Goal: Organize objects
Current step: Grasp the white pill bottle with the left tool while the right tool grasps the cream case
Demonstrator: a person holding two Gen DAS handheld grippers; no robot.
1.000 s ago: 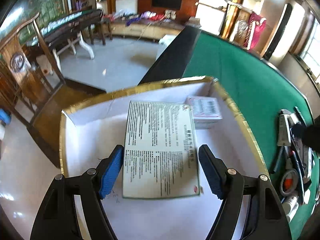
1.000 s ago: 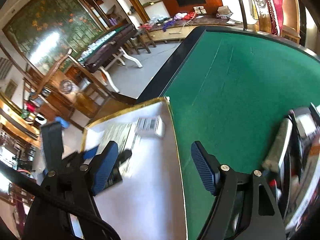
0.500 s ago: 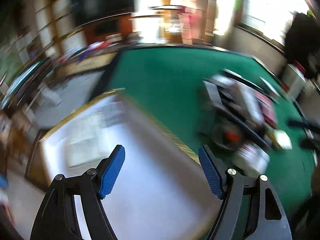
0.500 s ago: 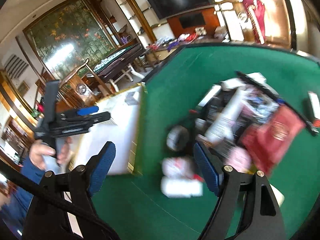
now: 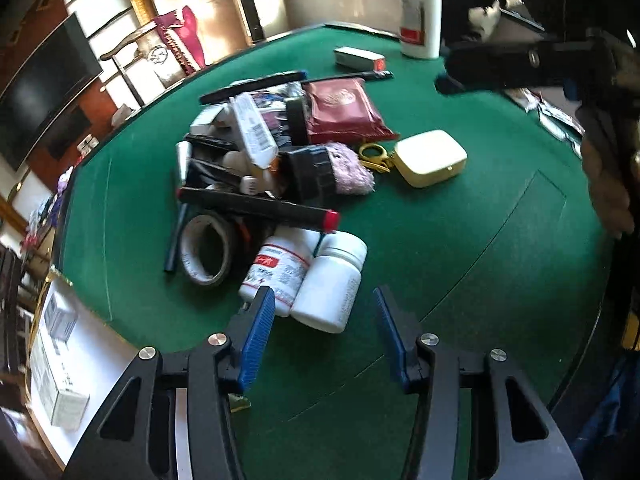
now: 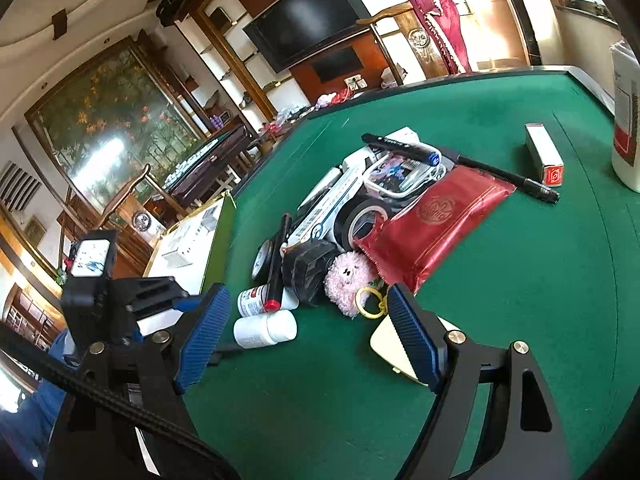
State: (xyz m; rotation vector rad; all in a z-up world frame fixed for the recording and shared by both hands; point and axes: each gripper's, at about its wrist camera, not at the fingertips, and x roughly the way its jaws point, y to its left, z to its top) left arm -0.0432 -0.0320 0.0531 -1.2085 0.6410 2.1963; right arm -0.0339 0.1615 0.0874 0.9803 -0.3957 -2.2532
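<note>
The task's things are a heap of small clutter on the round green felt table (image 5: 460, 240), and I take the plain white plastic pill bottle (image 5: 330, 284) lying on its side at the heap's near edge as my landmark. Touching it on its left lies a second white bottle with a red-printed label (image 5: 276, 272); so two pill bottles, side by side. Just behind them a long black marker with a red cap (image 5: 256, 206) lies across the heap, and left of the labelled bottle stands one roll of dark tape (image 5: 206, 250). Farther behind the landmark I count one fluffy pink plush (image 5: 352, 168), one dark red foil pouch (image 5: 346, 110) and one cream hard case (image 5: 430, 158), the last off to the right.

A second ago my left gripper (image 5: 324, 332) hung over the white gold-rimmed box (image 5: 60, 344), a printed carton lying between its open pads; now it has swung to the heap and the box sits at the left, with cartons in it. I judge one deposit finished and the next pick beginning. Its jaws have just been closing, standing narrower, with nothing pressed between them; the landmark bottle lies just ahead of the tips. My right gripper (image 6: 308, 336) is spread wide and empty, low over the felt near the cream case.
</note>
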